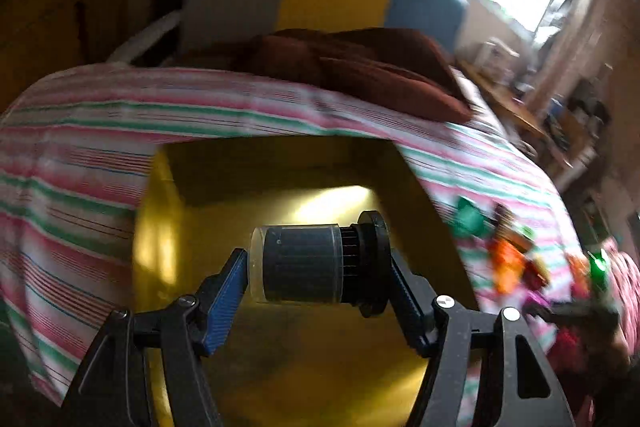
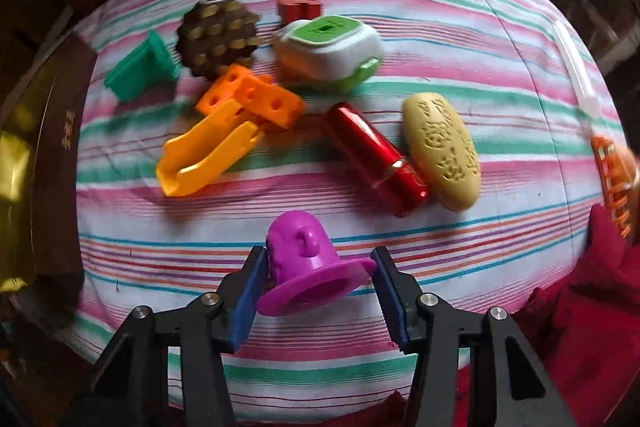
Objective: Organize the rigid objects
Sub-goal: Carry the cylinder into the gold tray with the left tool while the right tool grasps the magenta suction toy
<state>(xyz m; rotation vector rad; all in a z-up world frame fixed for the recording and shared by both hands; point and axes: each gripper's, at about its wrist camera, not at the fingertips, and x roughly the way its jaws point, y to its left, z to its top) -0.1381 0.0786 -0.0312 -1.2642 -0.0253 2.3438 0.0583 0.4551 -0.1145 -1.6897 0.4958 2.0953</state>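
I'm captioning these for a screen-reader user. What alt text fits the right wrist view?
The right gripper has its jaws around a purple bell-shaped toy on a striped bedsheet. Beyond lie a red cylinder, a cream oval stamp, yellow tongs, orange blocks, a green piece, a brown disc and a white-green box.
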